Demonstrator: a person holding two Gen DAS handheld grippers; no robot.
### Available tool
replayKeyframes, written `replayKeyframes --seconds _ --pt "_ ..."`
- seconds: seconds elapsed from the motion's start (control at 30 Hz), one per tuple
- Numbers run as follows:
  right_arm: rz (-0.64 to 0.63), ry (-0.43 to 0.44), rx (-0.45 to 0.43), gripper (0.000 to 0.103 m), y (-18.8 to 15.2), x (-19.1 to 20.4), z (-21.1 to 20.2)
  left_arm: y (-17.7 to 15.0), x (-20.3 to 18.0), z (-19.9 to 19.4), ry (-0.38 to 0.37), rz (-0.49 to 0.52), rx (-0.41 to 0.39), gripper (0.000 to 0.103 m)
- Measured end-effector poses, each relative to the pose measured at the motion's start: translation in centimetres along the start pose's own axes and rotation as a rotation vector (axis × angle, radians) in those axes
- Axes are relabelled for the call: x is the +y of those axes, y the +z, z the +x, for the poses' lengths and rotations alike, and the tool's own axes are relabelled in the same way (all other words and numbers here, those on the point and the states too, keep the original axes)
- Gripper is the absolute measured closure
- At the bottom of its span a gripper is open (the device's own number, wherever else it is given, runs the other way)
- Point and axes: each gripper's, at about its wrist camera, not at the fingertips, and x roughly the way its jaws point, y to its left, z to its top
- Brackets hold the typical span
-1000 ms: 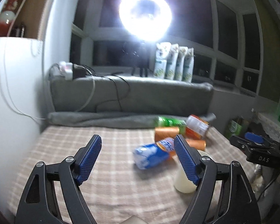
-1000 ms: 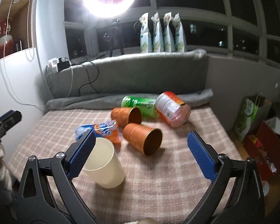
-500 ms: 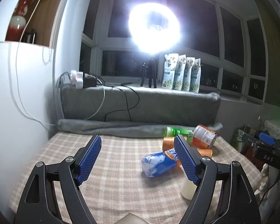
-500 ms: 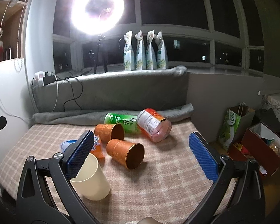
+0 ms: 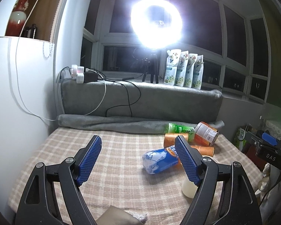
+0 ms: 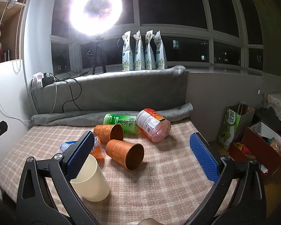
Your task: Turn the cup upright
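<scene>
1. Though its fingers stand wide apart and grip nothing, the left gripper (image 5: 137, 158) hovers over the checked counter (image 5: 112, 168), with the blue pouch (image 5: 160, 161) lying ahead. The cream cup (image 5: 189, 188) shows only as a pale base behind the right-hand finger, so whether it stands true is hard to tell here.
2. In the right wrist view, the right gripper (image 6: 141, 152) is likewise fully spread and empty. The cream cup (image 6: 91, 181) stands mouth up, just under the left-hand finger. Two orange cups lie on their sides: the near orange cup (image 6: 124, 153) and the far orange cup (image 6: 108, 133), beside the green bottle (image 6: 121, 121). If another is to be righted, centre the fingers across the near cup's wall, close gently, then rotate its mouth upward.
</scene>
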Motion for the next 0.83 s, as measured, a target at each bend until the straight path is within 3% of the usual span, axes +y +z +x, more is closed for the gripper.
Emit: replayKeyframes --seconds 0.83 --pt "-0.005 0.002 0.008 0.000 -0.43 0.31 0.18 0.22 0.22 -0.02 0.001 -0.003 -0.012 0.022"
